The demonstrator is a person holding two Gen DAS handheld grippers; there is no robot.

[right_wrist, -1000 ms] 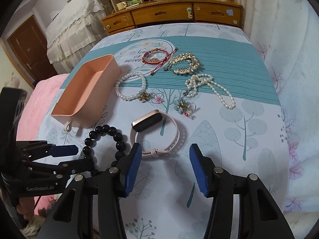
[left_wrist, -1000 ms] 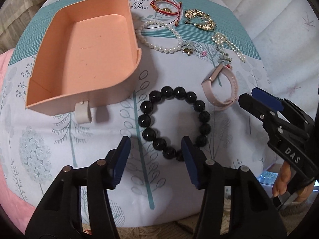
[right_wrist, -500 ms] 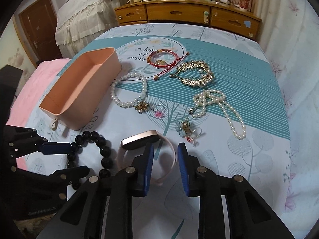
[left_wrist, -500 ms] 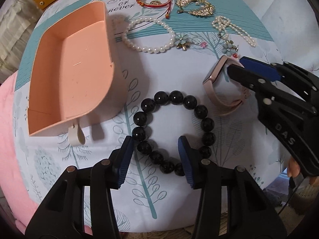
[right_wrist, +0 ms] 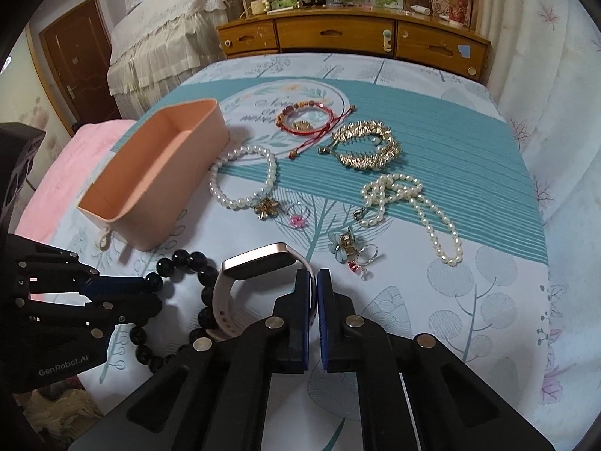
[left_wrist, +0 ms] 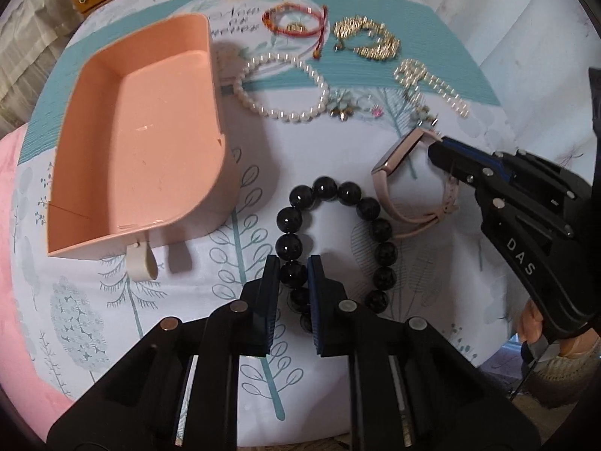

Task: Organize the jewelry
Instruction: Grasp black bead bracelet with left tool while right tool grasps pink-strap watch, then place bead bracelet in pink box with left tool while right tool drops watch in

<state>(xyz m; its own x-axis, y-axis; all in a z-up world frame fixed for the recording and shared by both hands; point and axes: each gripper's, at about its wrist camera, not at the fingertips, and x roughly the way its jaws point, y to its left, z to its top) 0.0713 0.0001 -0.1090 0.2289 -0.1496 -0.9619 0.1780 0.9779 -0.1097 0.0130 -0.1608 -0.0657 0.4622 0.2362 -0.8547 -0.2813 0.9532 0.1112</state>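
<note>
Black bracelet (left_wrist: 340, 240), pink watch (right_wrist: 259, 285) newly clamped

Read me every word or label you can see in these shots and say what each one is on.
"DAS": white letters on the right gripper body, left wrist view.
"GenRobot.AI": white letters on the left gripper body, right wrist view.
Script lettering in the round motif on the bedspread: too blurred to read for certain.
Items on the dresser: labels too small to read.

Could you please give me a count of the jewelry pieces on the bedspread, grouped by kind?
Bracelets: 4 (black bead bracelet, white pearl bracelet, red cord bracelet, gold chain bracelet)
Pink-strapped smartwatch: 1
White pearl necklace: 1
Small rings and flower charms: cannot tell
Total larger pieces: 6
</note>
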